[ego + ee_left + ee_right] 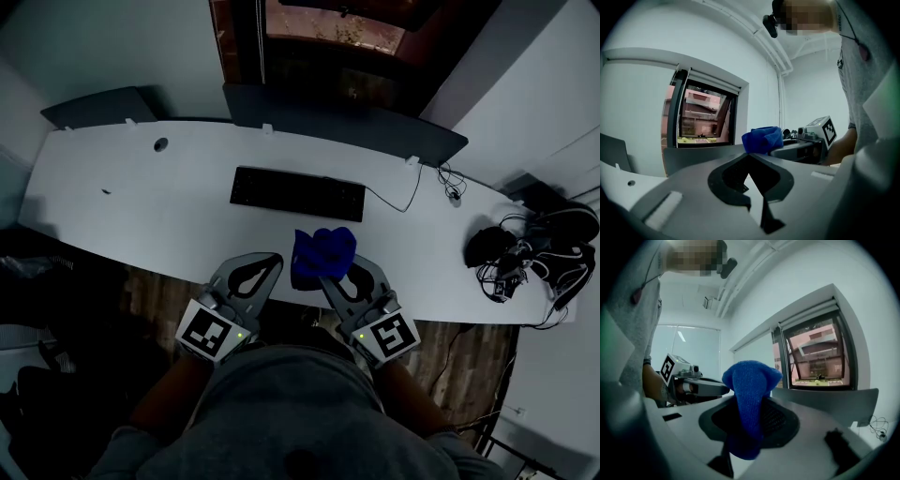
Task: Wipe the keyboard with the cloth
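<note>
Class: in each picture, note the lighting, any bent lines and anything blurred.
Head view: dim, the white desk looks grey and bowed, the keyboard a flat black. Left gripper view: fisheye, dark corners, curved window frame, mosaic patch over the face. Right gripper view: same fisheye and mosaic; the blue cloth shows its weave.

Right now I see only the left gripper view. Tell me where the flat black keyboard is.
Observer: The flat black keyboard lies about midway along the long white desk.
Operator: Confirm what holds the crumpled blue cloth.
Observer: The right gripper; its fingers are shut on it.
Operator: Say whether the cloth touches the keys.
Observer: No; in the head view, bare desk shows between cloth and keyboard.
</note>
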{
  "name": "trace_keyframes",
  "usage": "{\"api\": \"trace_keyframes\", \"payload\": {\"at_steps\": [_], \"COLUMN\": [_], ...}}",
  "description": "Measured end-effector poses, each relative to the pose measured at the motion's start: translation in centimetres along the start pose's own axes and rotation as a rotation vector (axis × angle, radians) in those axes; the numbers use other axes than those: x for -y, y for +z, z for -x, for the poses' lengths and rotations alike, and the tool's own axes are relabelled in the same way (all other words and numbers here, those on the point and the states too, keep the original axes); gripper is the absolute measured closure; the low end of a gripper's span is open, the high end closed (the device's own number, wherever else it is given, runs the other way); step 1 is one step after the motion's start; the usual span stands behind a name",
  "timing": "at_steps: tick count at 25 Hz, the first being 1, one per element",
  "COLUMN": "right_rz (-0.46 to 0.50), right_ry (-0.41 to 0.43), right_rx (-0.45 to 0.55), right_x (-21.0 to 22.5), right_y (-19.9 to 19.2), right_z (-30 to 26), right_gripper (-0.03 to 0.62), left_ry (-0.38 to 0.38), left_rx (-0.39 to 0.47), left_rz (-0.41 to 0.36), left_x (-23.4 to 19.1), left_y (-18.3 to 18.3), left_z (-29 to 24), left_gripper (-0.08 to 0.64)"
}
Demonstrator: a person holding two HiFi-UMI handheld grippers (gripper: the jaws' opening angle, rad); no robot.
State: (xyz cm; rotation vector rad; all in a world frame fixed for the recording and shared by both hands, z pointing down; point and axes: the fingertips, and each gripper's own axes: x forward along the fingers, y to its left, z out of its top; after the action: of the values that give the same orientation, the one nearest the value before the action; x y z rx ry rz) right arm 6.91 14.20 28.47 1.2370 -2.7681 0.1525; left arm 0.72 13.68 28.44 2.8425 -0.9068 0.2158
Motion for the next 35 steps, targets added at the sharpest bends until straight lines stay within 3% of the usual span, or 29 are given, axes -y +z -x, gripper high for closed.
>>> {"api": "trace_keyframes", "payload": {"at_steps": [7, 10, 15, 23, 30, 35], "right_rz": [0.024, 0.042, 0.07, 0.11, 0.153, 0.222], "right_ry": [0.077, 0.102, 0.143, 0.15, 0.137, 0.184], "right_rx": [-0.067, -0.108, -0.134, -0.239, -0.344, -0.436], "right_x": [5.1, 6.3, 7.4, 7.9, 9.1, 8.9], "right_y": [-1.7, -2.4, -3.2, -5.8, -8.9, -11.4], "right_z": [-2.9, -4.9, -8.7, -15.8, -21.6, -25.3], "right_gripper": [0.468, 0.468, 0.468, 0.466, 0.466, 0.465], "left_ry": [0.071, 0.084, 0.11, 0.065, 0.018, 0.024], "left_rx": [-0.006, 0.004, -0.03, -0.06, -0.085, -0.123], "left_rz": [-0.002, -0.035, -0.027, 0.044, 0.027, 0.046], "left_x": [-2.4, -4.0, -7.6, -13.9, -19.2, -22.6], "left_y": [0.0, -0.3, -1.3, -3.7, -6.6, -9.1], "left_z": [-4.2, -5.1, -6.2, -7.4, -8.2, -8.1], "left_gripper": [0.552, 0.552, 0.552, 0.552, 0.552, 0.552]}}
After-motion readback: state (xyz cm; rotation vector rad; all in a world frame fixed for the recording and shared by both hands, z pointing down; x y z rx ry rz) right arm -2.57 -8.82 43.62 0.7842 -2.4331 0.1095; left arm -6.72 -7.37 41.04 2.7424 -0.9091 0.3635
